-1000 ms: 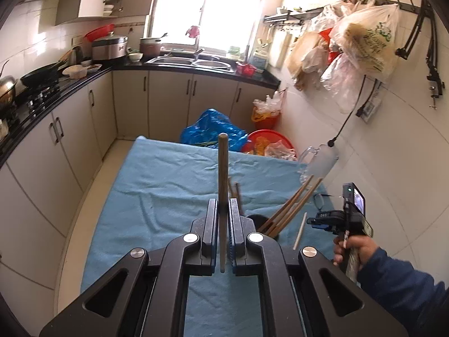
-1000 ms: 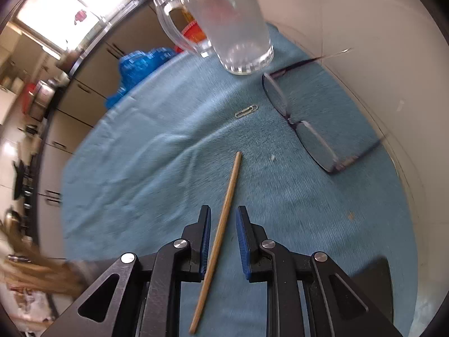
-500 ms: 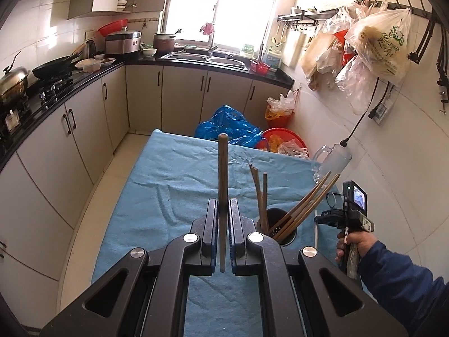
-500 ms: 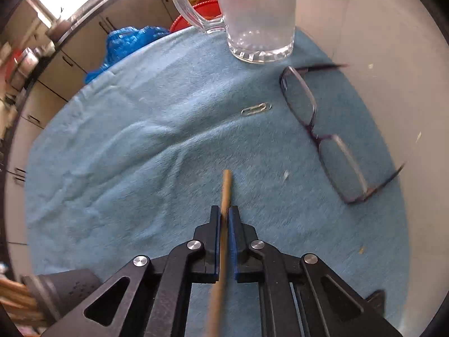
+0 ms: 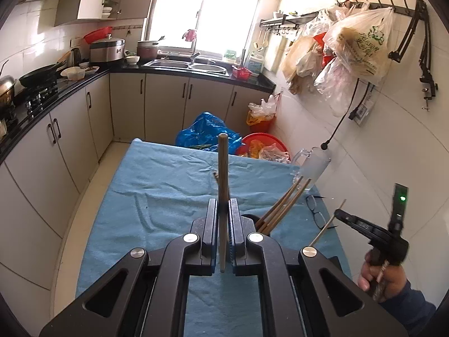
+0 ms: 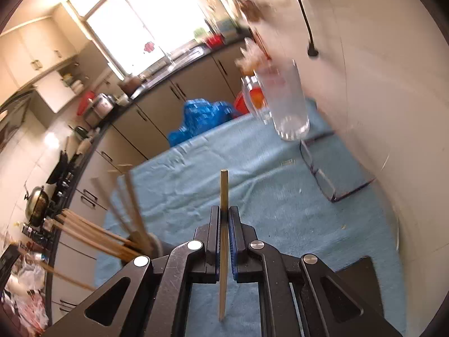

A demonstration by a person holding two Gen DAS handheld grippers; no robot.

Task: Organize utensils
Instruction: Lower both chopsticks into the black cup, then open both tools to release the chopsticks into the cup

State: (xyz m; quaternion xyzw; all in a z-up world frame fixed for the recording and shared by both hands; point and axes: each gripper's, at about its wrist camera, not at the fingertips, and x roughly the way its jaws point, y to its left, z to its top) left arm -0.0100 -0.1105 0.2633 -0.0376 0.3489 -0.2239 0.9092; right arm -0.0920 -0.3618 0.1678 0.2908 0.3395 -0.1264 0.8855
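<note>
My left gripper (image 5: 223, 210) is shut on a wooden chopstick (image 5: 223, 174) that stands upright above the blue cloth. Just behind its right finger a dark holder (image 5: 254, 220) carries several more chopsticks (image 5: 283, 206), leaning right. My right gripper (image 6: 224, 214) is shut on a second, paler chopstick (image 6: 224, 193), lifted off the cloth. In the left wrist view that right gripper (image 5: 336, 213) shows at the right, held by a hand (image 5: 378, 278), its chopstick (image 5: 327, 223) slanting. The holder's chopsticks (image 6: 92, 236) appear blurred at lower left of the right wrist view.
A blue cloth (image 5: 168, 185) covers the table. A glass mug (image 6: 286, 104) and a pair of glasses (image 6: 322, 174) lie by the white wall on the right, with a paper clip (image 6: 286, 163) nearby. Kitchen cabinets, a blue bag (image 5: 207, 132) and a red basin (image 5: 263, 146) stand beyond the table.
My right gripper closed on the chopstick that lay on the cloth and lifted it up, swinging left toward the holder. My left gripper kept its chopstick and hardly moved.
</note>
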